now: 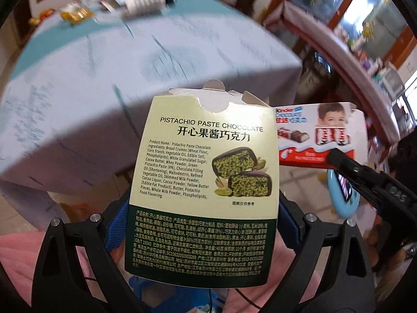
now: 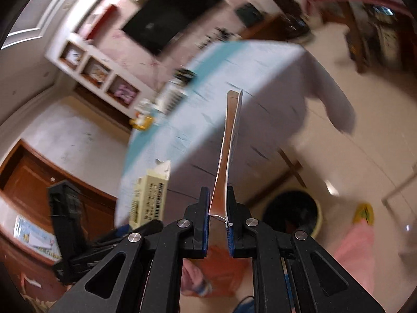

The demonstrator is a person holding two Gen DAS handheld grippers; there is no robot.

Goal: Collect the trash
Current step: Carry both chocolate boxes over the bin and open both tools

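Observation:
My left gripper [image 1: 200,216] is shut on a cream and green pistachio chocolate box [image 1: 203,172], which it holds up in the air. The box fills the middle of the left wrist view. To its right, my right gripper [image 1: 338,159] pinches a red and white Kinder chocolate box [image 1: 312,135]. In the right wrist view my right gripper [image 2: 217,208] is shut on that flattened Kinder box [image 2: 228,151], seen edge-on. The left gripper [image 2: 65,208] and the pistachio box [image 2: 151,198] show at lower left. Both boxes hang off the table's near side.
A table with a light blue cloth [image 1: 104,78] carries blurred wrappers [image 1: 75,13] and packets [image 1: 140,0] at its far end. A round bin with a dark liner [image 2: 292,208] stands on the tiled floor beside the table [image 2: 208,83]. An orange bag [image 2: 221,268] lies below.

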